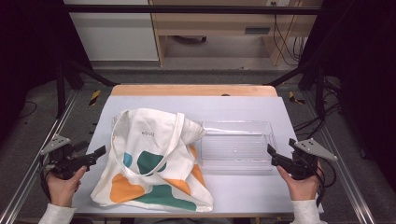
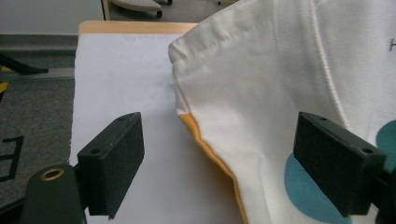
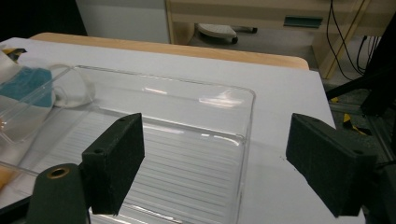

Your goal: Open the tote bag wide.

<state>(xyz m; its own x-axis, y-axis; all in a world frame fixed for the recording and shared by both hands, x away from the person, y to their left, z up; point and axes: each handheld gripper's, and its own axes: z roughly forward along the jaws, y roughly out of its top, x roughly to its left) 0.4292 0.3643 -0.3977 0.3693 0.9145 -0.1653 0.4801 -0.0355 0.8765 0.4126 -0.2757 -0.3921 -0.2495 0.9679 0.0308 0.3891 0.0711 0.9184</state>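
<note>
A cream tote bag (image 1: pixel 154 158) with teal and orange patches lies flat on the white table (image 1: pixel 243 109), its handles looped over its upper half. To its right stands a clear plastic tray (image 1: pixel 236 144). My left gripper (image 1: pixel 93 151) hovers open just left of the bag. In the left gripper view the bag's (image 2: pixel 280 93) orange-trimmed edge lies ahead of the wide-apart jaws of my left gripper (image 2: pixel 219 163), with nothing pressed. My right gripper (image 1: pixel 281 148) stands open at the tray's right end. In the right gripper view the tray's rim (image 3: pixel 250 121) lies ahead of my open right gripper (image 3: pixel 215 163).
The table's wooden far edge (image 1: pixel 194 89) borders a grey floor with black frame bars (image 1: pixel 70 74) at both sides. Cables (image 1: pixel 289 42) hang at the back right. Bare white surface lies beyond the bag and tray and along the front right.
</note>
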